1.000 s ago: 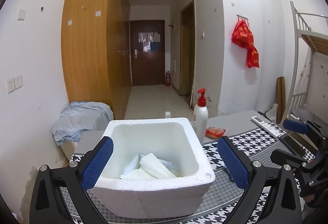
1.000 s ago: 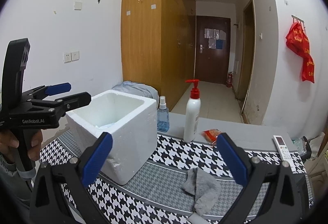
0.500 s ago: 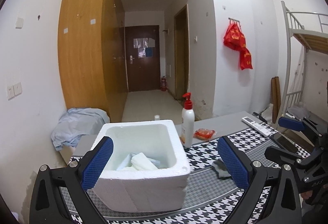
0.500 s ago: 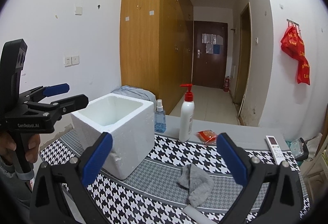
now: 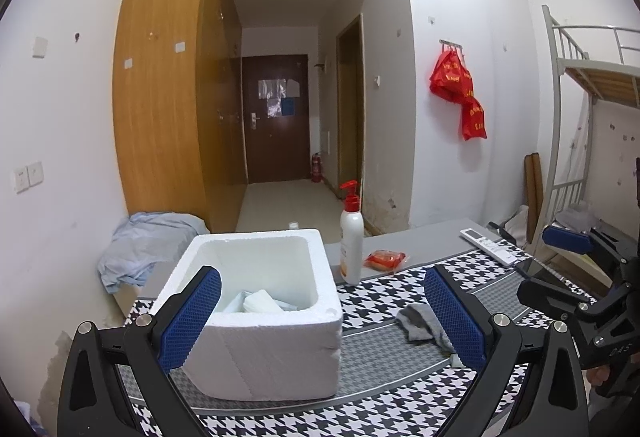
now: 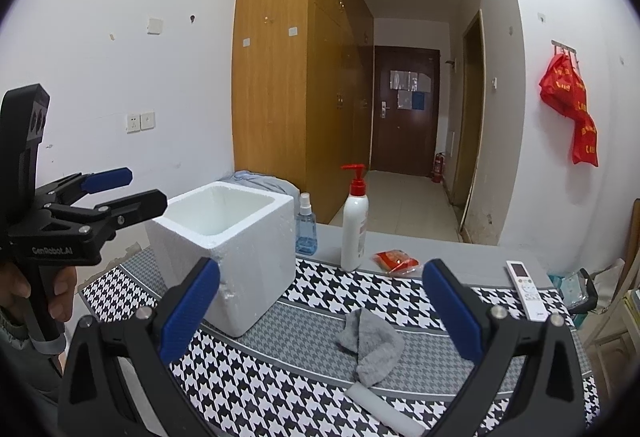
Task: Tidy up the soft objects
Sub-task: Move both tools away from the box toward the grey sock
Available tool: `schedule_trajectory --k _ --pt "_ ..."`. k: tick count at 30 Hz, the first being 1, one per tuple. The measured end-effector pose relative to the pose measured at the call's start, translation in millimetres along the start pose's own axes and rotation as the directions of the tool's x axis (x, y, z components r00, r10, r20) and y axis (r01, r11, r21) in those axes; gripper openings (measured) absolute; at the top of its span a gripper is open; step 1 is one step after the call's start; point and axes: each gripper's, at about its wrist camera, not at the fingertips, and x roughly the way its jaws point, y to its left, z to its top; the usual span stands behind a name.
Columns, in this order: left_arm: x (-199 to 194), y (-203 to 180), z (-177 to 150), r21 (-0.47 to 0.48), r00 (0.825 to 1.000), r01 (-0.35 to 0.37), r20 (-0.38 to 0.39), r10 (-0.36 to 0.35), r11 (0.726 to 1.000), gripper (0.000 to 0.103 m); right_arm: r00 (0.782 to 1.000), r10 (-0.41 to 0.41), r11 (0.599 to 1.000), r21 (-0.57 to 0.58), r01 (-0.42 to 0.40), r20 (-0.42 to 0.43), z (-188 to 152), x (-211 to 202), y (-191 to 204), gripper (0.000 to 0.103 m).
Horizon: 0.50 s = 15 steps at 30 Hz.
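1. Both grippers have drawn back from the white square polystyrene foam box [image 5: 256, 313] over the last second, so it looks smaller in the left wrist view and more of the black-and-white houndstooth mat [image 6: 328, 285] shows.
2. Left gripper [image 5: 320, 317] is spread wide with nothing between its blue pads; the box sits between and beyond them, untouched.
3. Right gripper [image 6: 320, 305] is likewise wide open and empty, held above the counter [image 6: 460, 257].
4. Inside the box lie folded white and pale blue cloths [image 5: 260, 303], low against the near wall.
5. A crumpled grey cloth [image 6: 372, 345] lies on the mat to the right of the box, well apart from it, between the right gripper's pads in that view.
6. A white roll-like item [image 6: 384, 405] lies just in front of the grey cloth; what it is cannot be told.
7. A white pump bottle with a red top [image 6: 354, 229] stands upright behind the mat, right of the box.
8. A small blue spray bottle [image 6: 306, 229] stands just beside the box's far right corner.
9. A red-orange plastic packet [image 6: 396, 261] lies near the pump bottle, and a white remote control [image 6: 528, 289] lies farther right.
10. A pale blue heap of fabric [image 5: 148, 249] rests behind the box by the wall.
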Motion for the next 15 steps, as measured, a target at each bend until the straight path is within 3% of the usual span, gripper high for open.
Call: schedule_trajectory --k 15 --pt "-2 -9 -17 0.002 0.999 0.043 -0.009 -0.042 0.999 0.102 1.000 -0.016 1.000 -0.012 0.016 -0.011 -14 -10 -1 0.103"
